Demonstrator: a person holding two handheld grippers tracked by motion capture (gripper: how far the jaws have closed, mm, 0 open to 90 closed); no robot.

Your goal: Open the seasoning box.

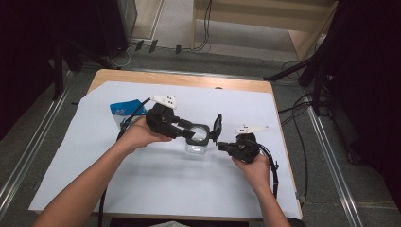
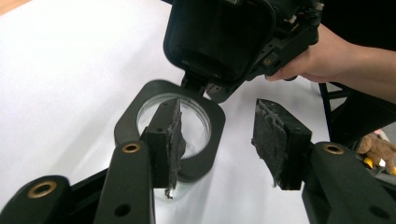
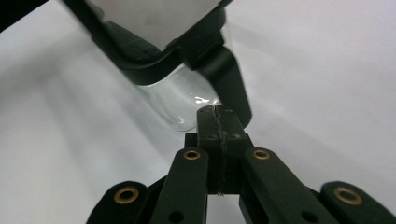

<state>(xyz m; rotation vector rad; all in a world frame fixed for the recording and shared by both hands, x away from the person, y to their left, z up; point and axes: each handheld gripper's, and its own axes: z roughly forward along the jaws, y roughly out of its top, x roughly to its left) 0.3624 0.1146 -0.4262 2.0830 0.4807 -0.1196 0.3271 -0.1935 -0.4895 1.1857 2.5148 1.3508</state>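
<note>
Clear glass jar (image 1: 196, 147) with a black squarish collar and a hinged black lid (image 1: 217, 126) stands near the middle of the counter (image 1: 142, 189), which is covered by a white sheet. In the high view the lid is swung up on its hinge at the jar's 3 o'clock side, standing almost upright. The right claw (image 1: 220, 145) comes in from about 4 o'clock with its jaws pressed shut; in the right gripper view they seem to pinch a black part at the hinge side, though which piece exactly I cannot tell. The left claw (image 1: 189, 128) reaches from 9 o'clock, jaws spread wide: in the left gripper view one pad (image 2: 164, 135) sits over the jar's open mouth (image 2: 196, 122) and the other pad (image 2: 275, 140) hangs outside the collar, so the collar's near wall lies between them. That straddle is what the next squeeze seems to turn on; the left hand is nearer the body of the jar. A blue and white packet (image 1: 124, 109) lies at 10 o'clock, well apart and out of the way.
</note>
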